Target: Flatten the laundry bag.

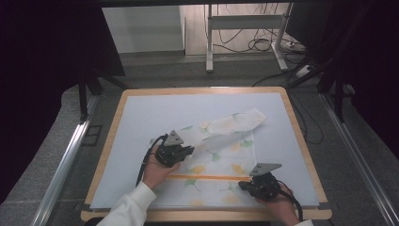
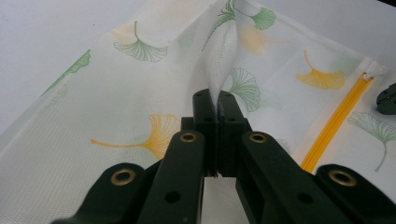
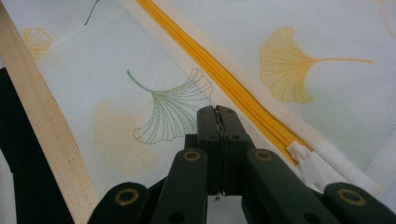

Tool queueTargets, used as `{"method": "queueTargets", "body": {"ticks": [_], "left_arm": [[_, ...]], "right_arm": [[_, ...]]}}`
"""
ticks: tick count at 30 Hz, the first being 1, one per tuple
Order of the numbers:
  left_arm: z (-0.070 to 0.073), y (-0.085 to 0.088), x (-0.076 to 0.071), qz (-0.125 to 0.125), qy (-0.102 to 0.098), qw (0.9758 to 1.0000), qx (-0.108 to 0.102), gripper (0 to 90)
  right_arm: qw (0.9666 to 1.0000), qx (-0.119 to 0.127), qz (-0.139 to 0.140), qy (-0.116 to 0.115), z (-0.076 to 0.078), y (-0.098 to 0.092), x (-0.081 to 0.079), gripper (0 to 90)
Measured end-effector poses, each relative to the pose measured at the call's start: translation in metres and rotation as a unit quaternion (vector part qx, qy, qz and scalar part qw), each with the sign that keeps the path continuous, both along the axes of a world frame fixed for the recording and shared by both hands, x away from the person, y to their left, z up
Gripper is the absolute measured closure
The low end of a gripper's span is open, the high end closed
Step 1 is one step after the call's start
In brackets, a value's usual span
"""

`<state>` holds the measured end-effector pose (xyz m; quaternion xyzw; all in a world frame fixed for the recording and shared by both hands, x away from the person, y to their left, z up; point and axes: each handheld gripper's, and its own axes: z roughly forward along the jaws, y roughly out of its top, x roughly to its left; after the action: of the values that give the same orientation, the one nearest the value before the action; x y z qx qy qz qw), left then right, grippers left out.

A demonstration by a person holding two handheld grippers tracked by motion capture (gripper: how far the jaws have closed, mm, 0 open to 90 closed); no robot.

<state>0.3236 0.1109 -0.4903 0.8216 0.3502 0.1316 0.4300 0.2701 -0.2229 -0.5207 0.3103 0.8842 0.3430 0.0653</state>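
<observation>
1. A white mesh laundry bag printed with green and yellow ginkgo leaves [image 1: 221, 155] lies flat on the pale blue worktop [image 1: 141, 122]; the left tool [image 2: 218, 100] has its jaws clamped on a raised pinch of the mesh.
2. The right tool [image 3: 215, 112], jaws together, seems to nip the fabric just beside the bag's orange zipper [image 3: 224, 81]; its white pull [image 3: 306, 163] lies close to the right of the tip.
3. The step appears to be lifting or folding the bag; the next move likely calls for both tools travelling together, keeping the mesh taut.
4. A folded-over far corner [image 1: 237, 121] lies beyond the left tool; the worktop's wooden edge [image 3: 42, 126] sits left of the right tool. Nothing blocks the way.
</observation>
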Motion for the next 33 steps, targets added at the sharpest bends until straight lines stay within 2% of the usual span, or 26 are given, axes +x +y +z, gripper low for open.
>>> {"method": "queueTargets", "body": {"ticks": [33], "left_arm": [[0.003, 0.026, 0.018, 0.04, -0.001, 0.9991, -0.013, 89.4]], "right_arm": [[1.0, 0.001, 0.0, 0.001, 0.0, 0.0, 0.001, 88.9]]}}
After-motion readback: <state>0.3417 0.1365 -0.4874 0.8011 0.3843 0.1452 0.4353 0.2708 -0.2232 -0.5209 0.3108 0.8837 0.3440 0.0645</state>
